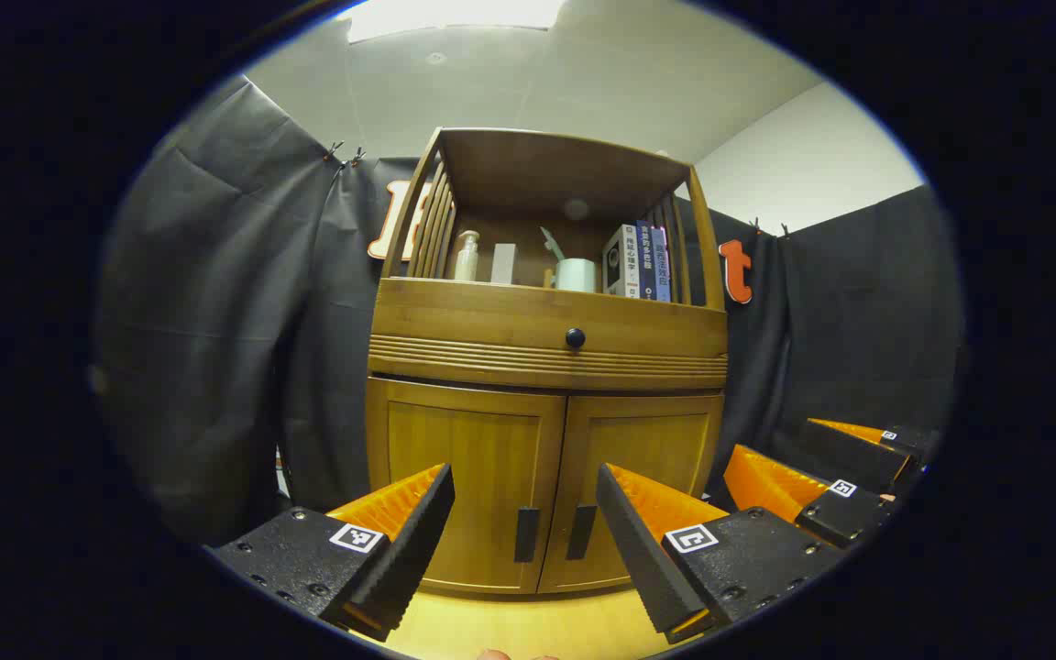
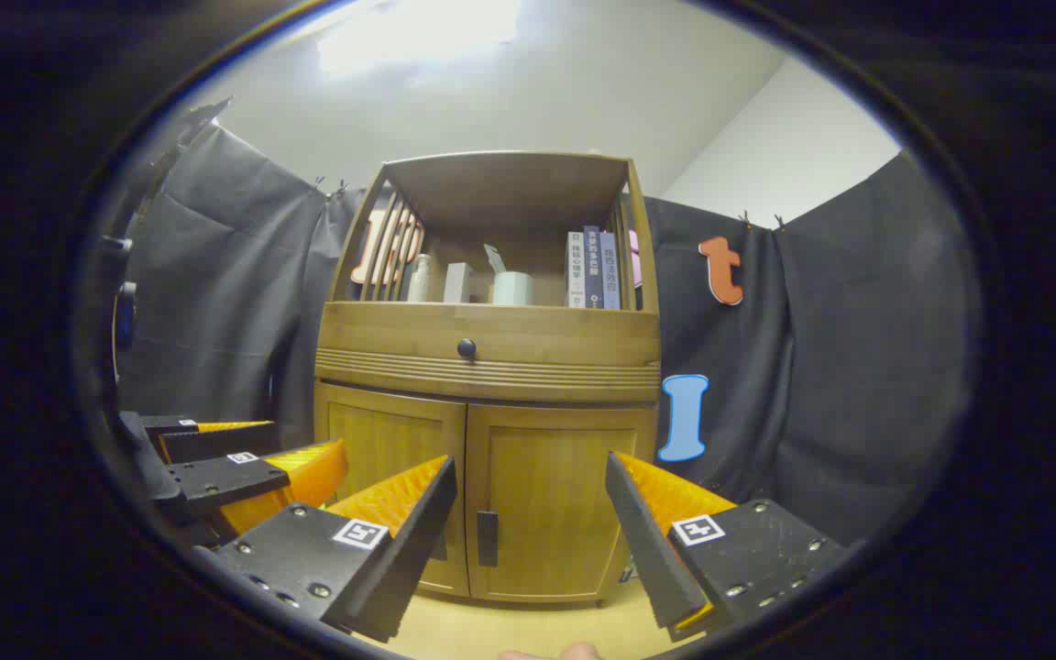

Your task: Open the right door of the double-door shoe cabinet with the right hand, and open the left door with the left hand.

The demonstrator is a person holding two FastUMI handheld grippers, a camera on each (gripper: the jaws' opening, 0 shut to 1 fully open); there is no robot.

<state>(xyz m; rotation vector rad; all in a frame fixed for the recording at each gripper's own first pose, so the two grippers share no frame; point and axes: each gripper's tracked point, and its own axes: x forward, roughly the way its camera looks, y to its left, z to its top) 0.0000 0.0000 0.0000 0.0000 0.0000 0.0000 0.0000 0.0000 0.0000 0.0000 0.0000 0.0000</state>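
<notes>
both grippers, left gripper (image 1: pixel 525 500) and right gripper (image 2: pixel 528 495), spread before the closed shoe cabinet (image 1: pixel 546 385) on pale floor (image 1: pixel 528 623).

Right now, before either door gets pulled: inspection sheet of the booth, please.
Surface: pale wood floor under the cabinet.
Job's things: shoe cabinet; left door and right door both closed, dark handles at the centre seam.
Clutter: open top shelf holds a bottle, a mug and books; drawer knob below.
Grippers: left gripper open, right gripper open, both short of the doors.
Cables: nothing seen.
Surroundings: black cloth wall, white ceiling.
</notes>
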